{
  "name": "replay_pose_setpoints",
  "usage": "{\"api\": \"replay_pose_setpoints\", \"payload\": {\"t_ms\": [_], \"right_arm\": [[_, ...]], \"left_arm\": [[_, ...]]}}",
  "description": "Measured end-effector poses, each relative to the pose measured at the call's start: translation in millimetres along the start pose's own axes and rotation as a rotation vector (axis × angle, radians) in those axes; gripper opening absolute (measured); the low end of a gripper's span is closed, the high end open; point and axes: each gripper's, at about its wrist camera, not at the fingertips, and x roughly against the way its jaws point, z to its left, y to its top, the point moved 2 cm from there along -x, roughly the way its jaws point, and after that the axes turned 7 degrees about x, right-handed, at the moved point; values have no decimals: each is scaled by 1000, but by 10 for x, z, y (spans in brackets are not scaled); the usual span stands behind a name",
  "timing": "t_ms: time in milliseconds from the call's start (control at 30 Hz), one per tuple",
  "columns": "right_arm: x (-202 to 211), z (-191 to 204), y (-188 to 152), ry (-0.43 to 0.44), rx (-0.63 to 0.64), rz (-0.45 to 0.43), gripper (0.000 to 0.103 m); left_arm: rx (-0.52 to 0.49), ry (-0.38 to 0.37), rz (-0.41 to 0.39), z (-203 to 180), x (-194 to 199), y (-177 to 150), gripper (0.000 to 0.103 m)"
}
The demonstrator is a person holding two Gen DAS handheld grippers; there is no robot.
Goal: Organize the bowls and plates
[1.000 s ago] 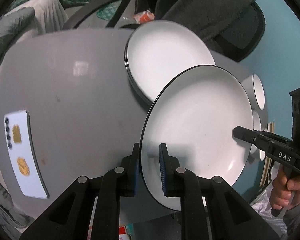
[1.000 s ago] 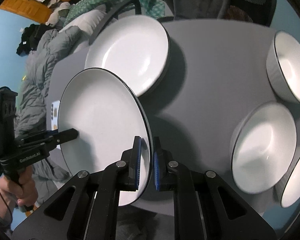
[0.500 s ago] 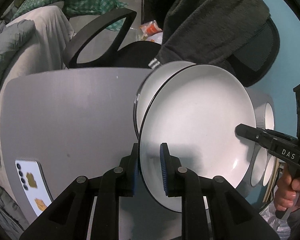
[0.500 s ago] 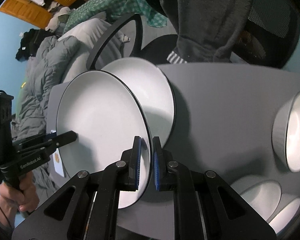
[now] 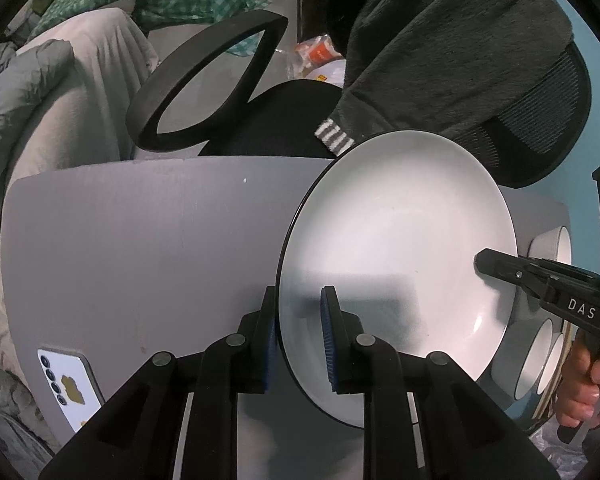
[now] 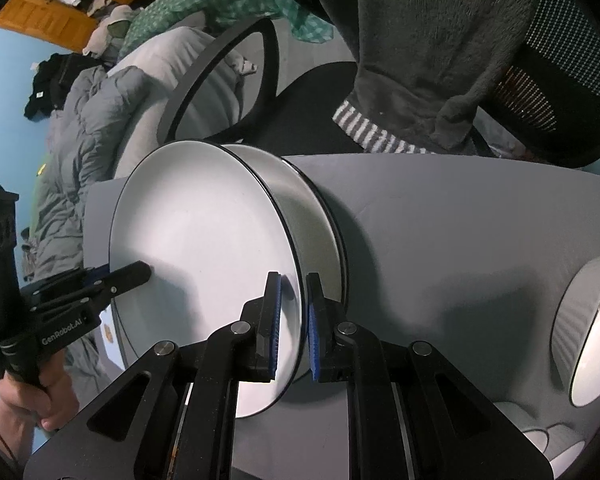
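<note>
The plate (image 5: 396,248) is glossy white glazed ceramic with a thin black rim. The table (image 5: 140,248) is smooth, matt grey. At twelve o'clock hangs a fuzzy dark fleece garment (image 5: 440,40); the gripper pads (image 6: 277,312) are ribbed blue rubber.

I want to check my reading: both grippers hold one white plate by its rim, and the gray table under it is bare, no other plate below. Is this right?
Not quite. Both grippers do hold the white plate by its rim, but the gray table is not bare there: the right wrist view shows another plate lying beneath it.
</note>
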Motion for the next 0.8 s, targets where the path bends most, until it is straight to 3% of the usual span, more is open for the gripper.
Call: {"api": "replay_pose_setpoints", "payload": {"t_ms": [700, 800], "right_arm": [[-83, -63, 75, -14, -22, 82, 18], [-89, -26, 72, -31, 0, 101, 19]], "left_arm": [[-87, 70, 15, -127, -72, 28, 20], [-74, 56, 11, -123, -52, 17, 25]]}}
